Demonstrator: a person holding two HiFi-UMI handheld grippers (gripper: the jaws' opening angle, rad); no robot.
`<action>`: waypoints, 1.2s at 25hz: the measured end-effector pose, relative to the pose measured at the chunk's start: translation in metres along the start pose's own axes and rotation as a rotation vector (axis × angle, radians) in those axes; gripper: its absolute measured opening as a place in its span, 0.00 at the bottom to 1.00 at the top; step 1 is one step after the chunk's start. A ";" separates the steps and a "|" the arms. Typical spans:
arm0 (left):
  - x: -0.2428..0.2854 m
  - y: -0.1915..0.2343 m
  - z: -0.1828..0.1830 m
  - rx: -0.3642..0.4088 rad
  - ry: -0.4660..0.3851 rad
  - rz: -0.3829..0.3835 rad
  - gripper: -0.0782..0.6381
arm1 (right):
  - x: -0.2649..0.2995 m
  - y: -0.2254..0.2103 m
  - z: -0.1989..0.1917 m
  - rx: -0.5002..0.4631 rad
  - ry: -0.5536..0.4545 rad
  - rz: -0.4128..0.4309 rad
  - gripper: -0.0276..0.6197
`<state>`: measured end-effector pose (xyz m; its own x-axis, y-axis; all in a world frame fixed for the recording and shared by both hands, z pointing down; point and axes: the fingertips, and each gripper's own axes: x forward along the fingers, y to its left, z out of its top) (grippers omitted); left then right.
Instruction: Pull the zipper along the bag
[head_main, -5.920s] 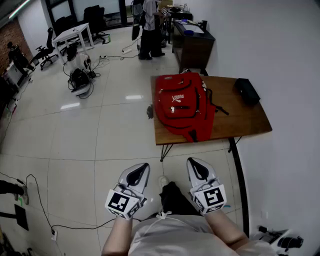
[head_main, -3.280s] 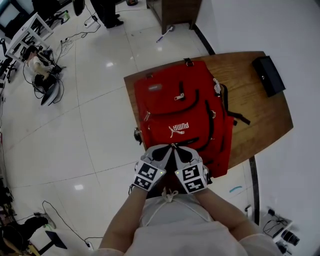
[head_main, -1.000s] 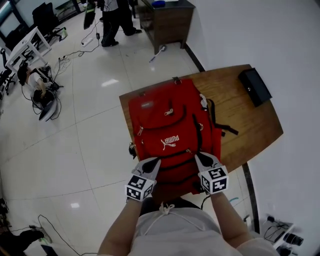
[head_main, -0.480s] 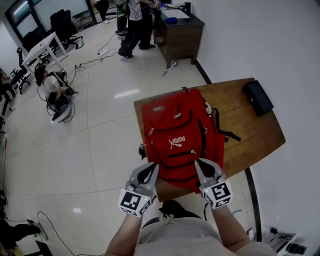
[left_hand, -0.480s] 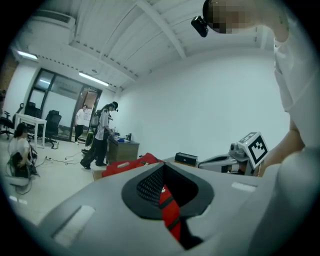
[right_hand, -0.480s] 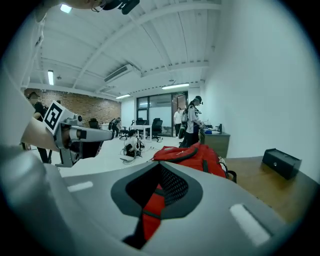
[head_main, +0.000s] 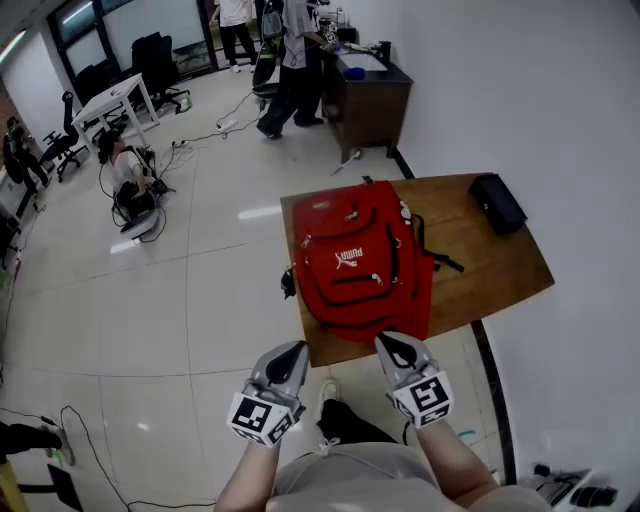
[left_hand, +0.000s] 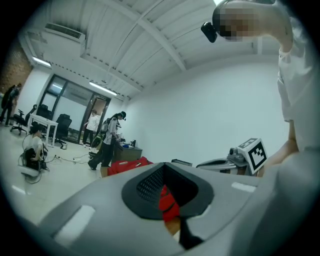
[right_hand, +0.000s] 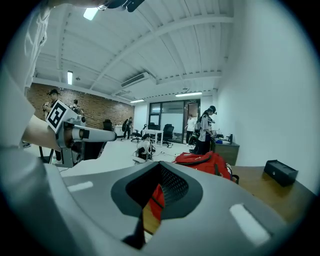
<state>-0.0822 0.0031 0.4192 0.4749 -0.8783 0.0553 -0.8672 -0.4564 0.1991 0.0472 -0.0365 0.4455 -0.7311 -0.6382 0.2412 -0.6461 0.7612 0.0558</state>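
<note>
A red backpack (head_main: 360, 270) lies flat on a wooden table (head_main: 480, 265), with black zipper lines and a pale zipper pull (head_main: 377, 279) on its front pocket. Both grippers hang close to my body, short of the table's near edge and well clear of the bag. My left gripper (head_main: 290, 352) has its jaws together with nothing in them. My right gripper (head_main: 393, 345) is shut and empty too. The left gripper view shows the backpack (left_hand: 127, 165) low and far ahead. In the right gripper view the backpack (right_hand: 205, 161) lies beyond the closed jaws.
A black box (head_main: 497, 203) sits at the table's far right corner. A white wall runs along the right. Behind the table stand a dark desk (head_main: 372, 95) and people (head_main: 290, 55). A person sits on the floor (head_main: 128, 178) at the left, among cables.
Both grippers have come away from the backpack's near end and drawn back toward my body. The table now lies farther ahead in the head view.
</note>
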 end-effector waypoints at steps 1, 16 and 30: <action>-0.013 -0.010 0.001 0.012 -0.001 0.006 0.12 | -0.010 0.010 0.003 -0.006 -0.009 0.007 0.05; -0.124 -0.134 0.003 0.044 -0.050 0.007 0.12 | -0.138 0.132 0.008 -0.061 -0.055 0.103 0.05; -0.117 -0.201 0.014 0.095 -0.095 0.071 0.12 | -0.199 0.105 0.014 -0.153 -0.094 0.116 0.05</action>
<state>0.0350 0.1956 0.3593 0.3997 -0.9162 -0.0278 -0.9104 -0.4003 0.1047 0.1222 0.1686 0.3901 -0.8204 -0.5479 0.1633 -0.5209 0.8341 0.1814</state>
